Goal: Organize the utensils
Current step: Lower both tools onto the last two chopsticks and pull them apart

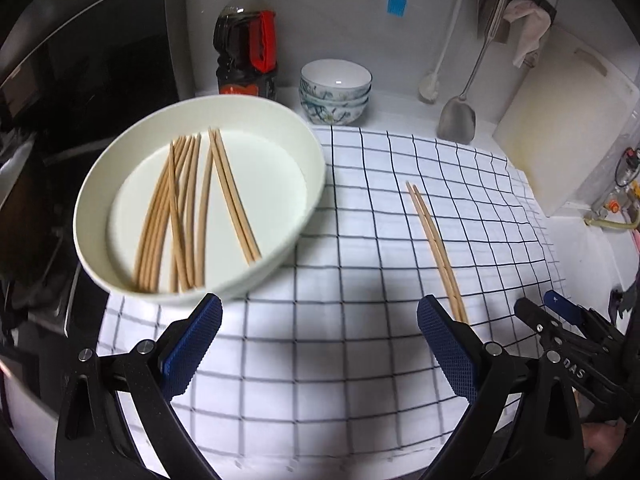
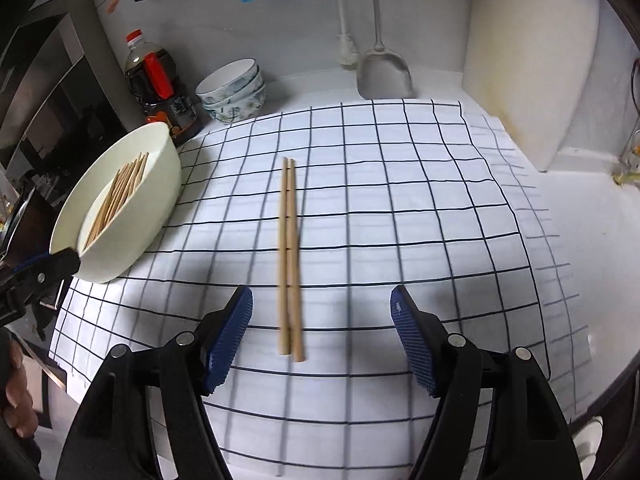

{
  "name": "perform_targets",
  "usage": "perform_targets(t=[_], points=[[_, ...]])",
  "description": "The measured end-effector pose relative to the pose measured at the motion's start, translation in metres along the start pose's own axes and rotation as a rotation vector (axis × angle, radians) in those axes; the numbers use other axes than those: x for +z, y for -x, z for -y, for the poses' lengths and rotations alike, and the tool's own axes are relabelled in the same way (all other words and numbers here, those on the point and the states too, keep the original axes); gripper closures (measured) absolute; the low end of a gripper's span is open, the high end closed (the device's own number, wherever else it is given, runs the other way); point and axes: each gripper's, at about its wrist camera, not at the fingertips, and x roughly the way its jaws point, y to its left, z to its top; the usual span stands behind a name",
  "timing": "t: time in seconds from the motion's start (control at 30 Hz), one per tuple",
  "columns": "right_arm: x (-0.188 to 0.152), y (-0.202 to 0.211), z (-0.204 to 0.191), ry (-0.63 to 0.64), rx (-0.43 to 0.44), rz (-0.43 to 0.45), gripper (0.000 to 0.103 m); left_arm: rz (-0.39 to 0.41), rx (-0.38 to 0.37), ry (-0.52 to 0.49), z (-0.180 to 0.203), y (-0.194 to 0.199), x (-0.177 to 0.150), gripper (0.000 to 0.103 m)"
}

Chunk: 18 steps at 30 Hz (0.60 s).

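A pair of wooden chopsticks (image 2: 290,256) lies side by side on the checked cloth (image 2: 380,208); it also shows in the left wrist view (image 1: 436,248). A white round dish (image 1: 200,200) on the cloth's left side holds several more chopsticks (image 1: 192,208); the dish shows in the right wrist view (image 2: 120,208) too. My left gripper (image 1: 320,344) is open and empty just in front of the dish. My right gripper (image 2: 322,336) is open, its fingers either side of the near ends of the pair, not touching them.
Behind the cloth stand a dark sauce bottle (image 1: 246,40), stacked patterned bowls (image 1: 335,92), a hanging metal spatula (image 1: 458,116) and white ladle (image 1: 430,88). A white cutting board (image 1: 560,128) leans at the right. A dark stove lies left of the dish.
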Motion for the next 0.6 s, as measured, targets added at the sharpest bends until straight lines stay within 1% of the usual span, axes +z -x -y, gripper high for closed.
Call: perform_targets(t=[0.07, 0.17, 0.27, 0.33, 0.4, 0.47, 0.5, 0.57, 0.6], points=[[0.001, -0.008, 0.009, 0.019, 0.011, -0.008, 0.034, -0.002, 0.021, -0.001, 0.009, 0.002, -0.004, 0.007], [0.003, -0.023, 0.009, 0.017, 0.025, -0.029, 0.034, -0.016, 0.045, -0.019, 0.017, 0.001, -0.008, 0.007], [0.006, -0.046, 0.006, 0.016, 0.019, -0.057, 0.034, -0.009, 0.059, -0.039, 0.018, -0.005, -0.007, 0.007], [0.008, -0.059, 0.001, 0.026, 0.004, -0.062, 0.035, 0.004, 0.047, -0.061, 0.019, -0.013, -0.005, 0.007], [0.008, -0.069, -0.003, 0.034, -0.040, -0.069, 0.035, -0.003, 0.043, -0.094, 0.022, -0.023, -0.001, 0.007], [0.006, -0.077, -0.004, 0.037, -0.055, -0.062, 0.035, 0.015, 0.025, -0.117, 0.026, -0.030, 0.000, 0.007], [0.005, -0.081, -0.004, 0.041, -0.065, -0.073, 0.035, 0.017, 0.030, -0.127, 0.028, -0.035, 0.001, 0.007], [0.003, -0.088, -0.004, 0.041, -0.070, -0.093, 0.035, -0.003, 0.028, -0.129, 0.031, -0.043, 0.003, 0.007], [0.003, -0.088, -0.003, 0.040, -0.064, -0.090, 0.035, -0.009, 0.012, -0.124, 0.031, -0.045, 0.003, 0.007]])
